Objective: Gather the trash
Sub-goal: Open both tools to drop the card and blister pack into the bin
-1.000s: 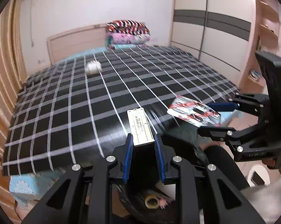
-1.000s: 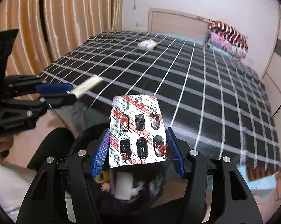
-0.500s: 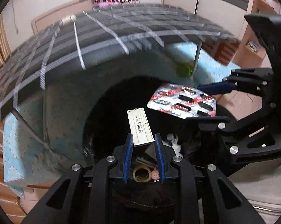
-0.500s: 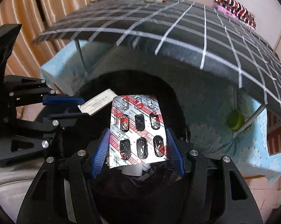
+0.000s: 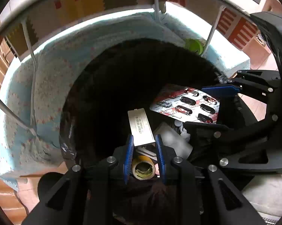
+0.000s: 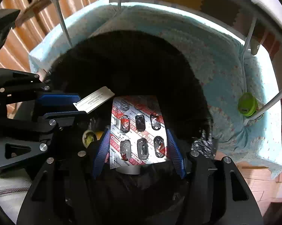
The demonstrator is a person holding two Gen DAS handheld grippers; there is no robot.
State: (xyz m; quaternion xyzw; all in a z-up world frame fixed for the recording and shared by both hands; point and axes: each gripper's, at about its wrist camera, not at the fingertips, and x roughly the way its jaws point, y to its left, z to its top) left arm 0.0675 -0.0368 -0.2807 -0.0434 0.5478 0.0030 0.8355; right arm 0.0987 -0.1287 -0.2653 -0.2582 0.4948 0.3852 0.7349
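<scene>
My left gripper (image 5: 144, 142) is shut on a narrow silver foil strip (image 5: 141, 127) with printed text, held over the dark mouth of a black trash bag (image 5: 107, 97). My right gripper (image 6: 139, 140) is shut on a red-and-silver blister pack (image 6: 139, 129) with emptied pockets, also over the bag (image 6: 133, 63). Each gripper shows in the other's view: the right gripper (image 5: 218, 106) with the pack (image 5: 187, 106), the left gripper (image 6: 65, 106) with the strip (image 6: 95, 101). Both point steeply down. A tape roll (image 5: 142, 166) and white scraps (image 5: 174, 140) lie inside the bag.
A light blue patterned cloth (image 5: 47, 86) hangs behind the bag. White metal frame legs (image 5: 31, 43) run down it. A green round object (image 6: 247, 104) sits by one leg. Brick-pattern flooring (image 6: 257, 178) shows at the edges.
Both grippers have dropped from bed height down over the bag and tipped further downward, each keeping its item. The checked bedspread has left the view; the bag's inside now fills the middle.
</scene>
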